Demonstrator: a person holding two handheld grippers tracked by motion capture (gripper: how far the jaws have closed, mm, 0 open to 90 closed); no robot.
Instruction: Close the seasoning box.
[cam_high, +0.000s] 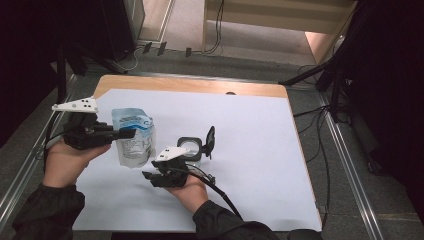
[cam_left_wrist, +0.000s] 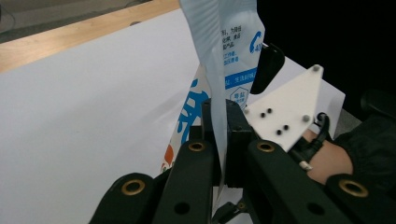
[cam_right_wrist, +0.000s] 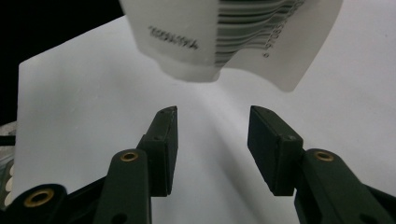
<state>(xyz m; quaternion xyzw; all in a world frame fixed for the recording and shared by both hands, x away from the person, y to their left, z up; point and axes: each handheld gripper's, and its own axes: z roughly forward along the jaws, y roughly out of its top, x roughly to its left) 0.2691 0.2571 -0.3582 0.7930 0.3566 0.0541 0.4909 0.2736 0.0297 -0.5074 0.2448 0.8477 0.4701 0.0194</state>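
Your right hand-held gripper's (cam_right_wrist: 212, 135) view cuts the pouch (cam_right_wrist: 224, 37) off at the top edge; its near corner blurs, the print unreadable.

Our left gripper (cam_left_wrist: 219, 140) clamped on the pouch (cam_left_wrist: 229, 42)

We see the two black jaws rise from the bottom centre, pinching the pouch's edge; the pouch climbs to the upper middle, with blue print. At right sits the other gripper's white plate (cam_left_wrist: 287, 109) over a hand (cam_left_wrist: 331, 161). White sheet (cam_left_wrist: 93, 107) fills the left, table (cam_left_wrist: 70, 39) edging the upper left.
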